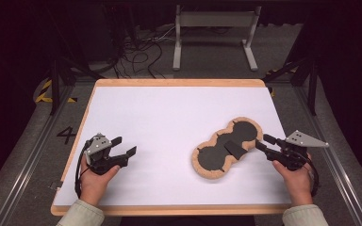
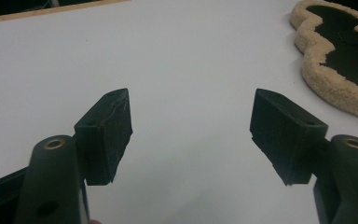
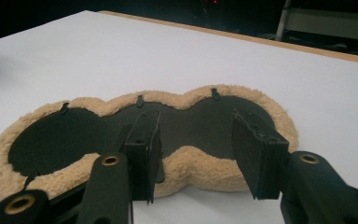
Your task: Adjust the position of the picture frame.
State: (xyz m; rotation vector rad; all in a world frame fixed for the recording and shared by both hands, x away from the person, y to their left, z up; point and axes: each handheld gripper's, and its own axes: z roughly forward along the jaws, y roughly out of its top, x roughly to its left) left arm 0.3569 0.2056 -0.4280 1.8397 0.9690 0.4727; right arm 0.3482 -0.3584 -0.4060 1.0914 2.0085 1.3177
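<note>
I see the fleece pad (image 1: 226,148) lying flat on the desk (image 1: 160,117), right of centre. My right gripper (image 1: 262,141) is at its near edge, jaws spread; my left gripper (image 1: 124,147) sits well apart, jaws spread on nothing.

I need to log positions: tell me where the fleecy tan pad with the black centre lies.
In the high view the fleecy pad lies on the white table, right of centre, just ahead of the open right gripper.
</note>
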